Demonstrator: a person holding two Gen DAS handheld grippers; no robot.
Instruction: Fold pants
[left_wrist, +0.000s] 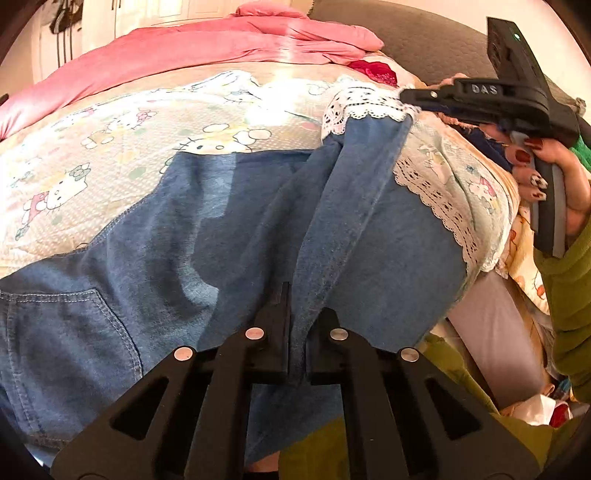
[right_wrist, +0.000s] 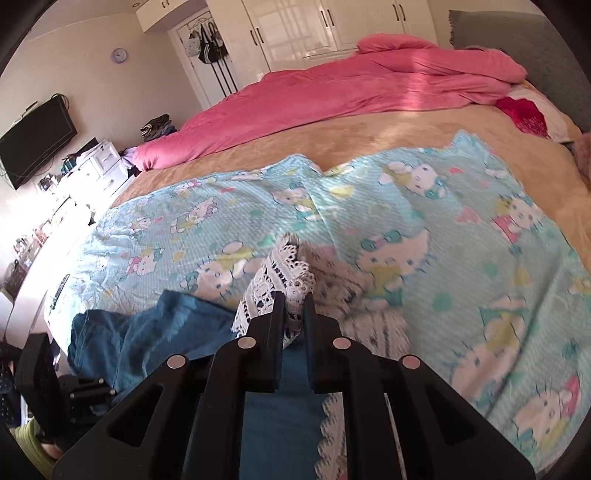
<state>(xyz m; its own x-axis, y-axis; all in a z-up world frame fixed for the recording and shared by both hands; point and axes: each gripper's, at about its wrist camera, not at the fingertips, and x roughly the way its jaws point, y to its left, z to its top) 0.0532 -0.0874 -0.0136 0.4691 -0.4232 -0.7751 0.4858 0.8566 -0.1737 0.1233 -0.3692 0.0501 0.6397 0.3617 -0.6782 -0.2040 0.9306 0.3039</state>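
Note:
Blue denim pants (left_wrist: 207, 236) with white lace cuffs (left_wrist: 354, 107) lie spread over a Hello Kitty blanket (left_wrist: 110, 147) on the bed. My left gripper (left_wrist: 297, 314) is shut on a raised fold of the pants near the waist end. My right gripper (right_wrist: 294, 295) is shut on the lace cuff (right_wrist: 280, 273) of a leg and holds it lifted off the blanket (right_wrist: 443, 229). The right gripper also shows in the left wrist view (left_wrist: 410, 96), at the far end of the stretched leg. A second lace cuff (left_wrist: 439, 199) hangs at the right.
A pink duvet (right_wrist: 332, 92) is bunched across the far side of the bed. A tan sheet (right_wrist: 369, 136) lies beyond the blanket. A TV (right_wrist: 37, 140) and white drawers (right_wrist: 103, 162) stand by the left wall. A red cloth (right_wrist: 524, 114) lies by the pillow.

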